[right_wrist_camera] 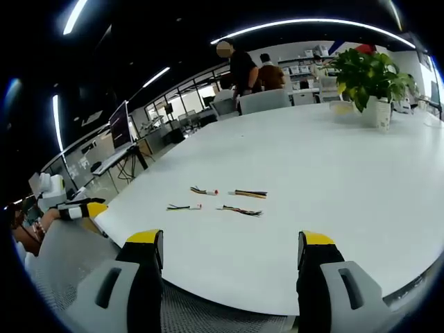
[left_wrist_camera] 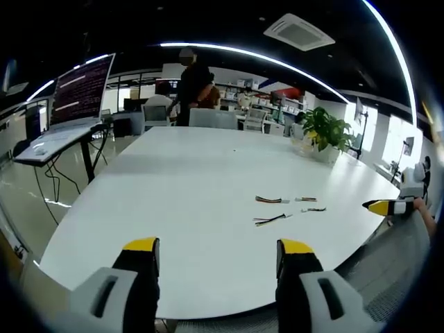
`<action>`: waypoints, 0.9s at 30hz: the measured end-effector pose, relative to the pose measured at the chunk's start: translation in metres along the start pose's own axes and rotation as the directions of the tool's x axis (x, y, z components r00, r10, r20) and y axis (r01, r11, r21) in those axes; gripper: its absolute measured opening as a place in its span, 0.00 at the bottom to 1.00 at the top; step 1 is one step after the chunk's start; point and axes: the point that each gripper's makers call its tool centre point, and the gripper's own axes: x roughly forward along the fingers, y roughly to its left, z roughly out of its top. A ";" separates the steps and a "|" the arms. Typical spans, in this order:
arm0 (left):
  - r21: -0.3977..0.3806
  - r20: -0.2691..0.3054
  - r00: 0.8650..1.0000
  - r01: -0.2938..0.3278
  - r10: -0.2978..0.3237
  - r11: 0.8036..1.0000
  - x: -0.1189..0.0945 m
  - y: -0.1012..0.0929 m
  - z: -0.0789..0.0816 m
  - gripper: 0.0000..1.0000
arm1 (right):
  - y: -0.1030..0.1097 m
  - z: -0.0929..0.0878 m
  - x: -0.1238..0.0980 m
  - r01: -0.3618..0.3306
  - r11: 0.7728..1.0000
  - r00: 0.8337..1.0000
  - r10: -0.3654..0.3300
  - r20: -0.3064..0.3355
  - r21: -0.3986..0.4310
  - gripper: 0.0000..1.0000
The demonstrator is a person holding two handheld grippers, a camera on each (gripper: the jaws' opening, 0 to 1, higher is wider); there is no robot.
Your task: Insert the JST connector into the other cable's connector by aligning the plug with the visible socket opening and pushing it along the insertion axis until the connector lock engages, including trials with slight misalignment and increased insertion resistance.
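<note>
In the left gripper view, the left gripper [left_wrist_camera: 218, 267] hangs over the near edge of a large white table [left_wrist_camera: 180, 194], its two yellow-tipped jaws spread wide with nothing between them. Ahead and to the right lie four short JST cables [left_wrist_camera: 269, 200], loose on the tabletop, near one another but apart; which is plug and which is socket is too small to tell. The right gripper [left_wrist_camera: 388, 206] enters at the far right edge, level with the table rim. A potted plant [left_wrist_camera: 325, 133] stands at the far side, its white pot holding leafy green stems. A laptop [left_wrist_camera: 76, 97] sits on a stand to the left, and a person [left_wrist_camera: 194, 87] stands beyond the table. In the right gripper view, the right gripper [right_wrist_camera: 230, 267] also waits at the table edge, jaws apart and empty, the cables lying ahead and slightly left. The left gripper shows at the far left. Nothing is picked up yet, so the task seems at its start; the next move likely calls for each gripper to reach in and pinch one cable close behind its connector.
</note>
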 end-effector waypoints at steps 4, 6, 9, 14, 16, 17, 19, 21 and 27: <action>0.002 -0.002 1.000 0.000 0.000 1.000 0.000 0.000 0.000 0.64 | 0.000 0.000 0.000 0.000 1.000 1.000 0.000 -0.002 -0.001 0.78; 0.002 -0.001 1.000 0.000 0.000 1.000 0.000 0.000 0.000 0.64 | 0.000 0.000 0.000 0.000 1.000 1.000 0.000 -0.003 -0.002 0.78; 0.005 -0.003 1.000 0.001 -0.001 1.000 0.000 0.000 0.000 0.63 | 0.000 0.000 0.000 0.000 1.000 1.000 0.000 -0.006 -0.003 0.78; 0.007 -0.003 1.000 0.002 -0.001 1.000 0.000 -0.001 0.001 0.63 | 0.000 -0.001 0.001 -0.002 1.000 1.000 0.002 -0.010 -0.005 0.78; 0.010 -0.006 1.000 0.002 -0.002 1.000 0.000 -0.001 0.000 0.62 | 0.000 -0.001 0.001 -0.002 1.000 1.000 0.002 -0.010 -0.005 0.78; 0.011 -0.007 1.000 0.002 -0.002 1.000 0.000 -0.001 0.000 0.62 | 0.000 -0.001 0.001 -0.001 1.000 1.000 0.001 -0.010 -0.005 0.78; 0.010 -0.005 1.000 0.002 -0.002 1.000 0.000 -0.001 0.001 0.62 | 0.000 -0.001 0.001 -0.001 1.000 1.000 0.001 -0.010 -0.005 0.78; 0.008 -0.003 1.000 0.003 -0.002 1.000 0.000 -0.001 0.001 0.61 | 0.000 0.000 0.001 -0.001 1.000 1.000 0.001 -0.009 -0.004 0.78; 0.010 -0.006 1.000 0.005 -0.004 1.000 0.001 -0.001 0.000 0.61 | 0.000 -0.001 0.001 0.000 1.000 1.000 0.000 -0.008 -0.003 0.78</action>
